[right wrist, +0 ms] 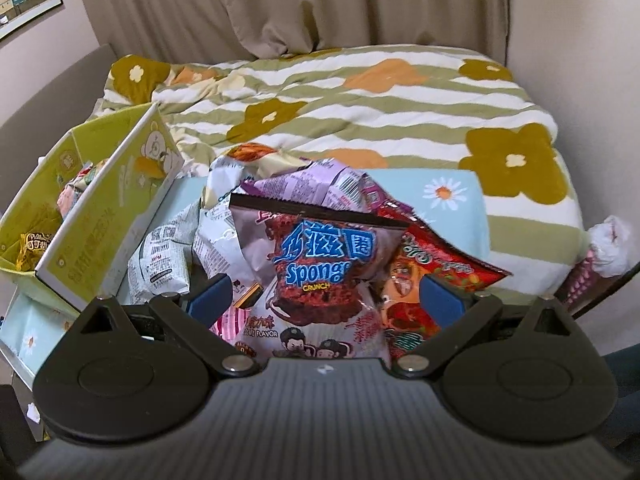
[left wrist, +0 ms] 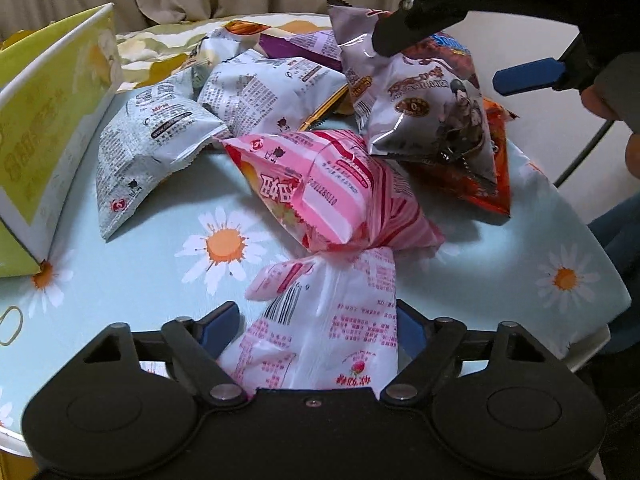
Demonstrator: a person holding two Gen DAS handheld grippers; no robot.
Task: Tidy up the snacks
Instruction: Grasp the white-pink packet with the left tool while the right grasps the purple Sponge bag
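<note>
A pile of snack bags lies on a round table [left wrist: 132, 280] with a blue cloth that has white daisies on it. The yellow box [left wrist: 44, 120] stands on the table at the far left of the pile, open at the top, with a few snacks already inside. Right next to the box lie white bags with black print [left wrist: 152, 148]. Past them, away from the box, a pink striped bag [left wrist: 332, 196] lies in the middle of the pile. The left gripper [left wrist: 316, 322] is low over the table, on the near side of the pile from the box. A white bag with pink print [left wrist: 332, 332] sits between its blue fingers [left wrist: 224, 320], which touch the bag on both sides, so it is clamped on that bag. The right gripper [right wrist: 326, 294] is on the far side of the pile from the box. Its jaws are apart, with a silver chocolate snack bag [right wrist: 320, 264] between them, and the fingers are not pressing it. A red bag [right wrist: 432, 264] lies just beside the silver one, further from the box.
</note>
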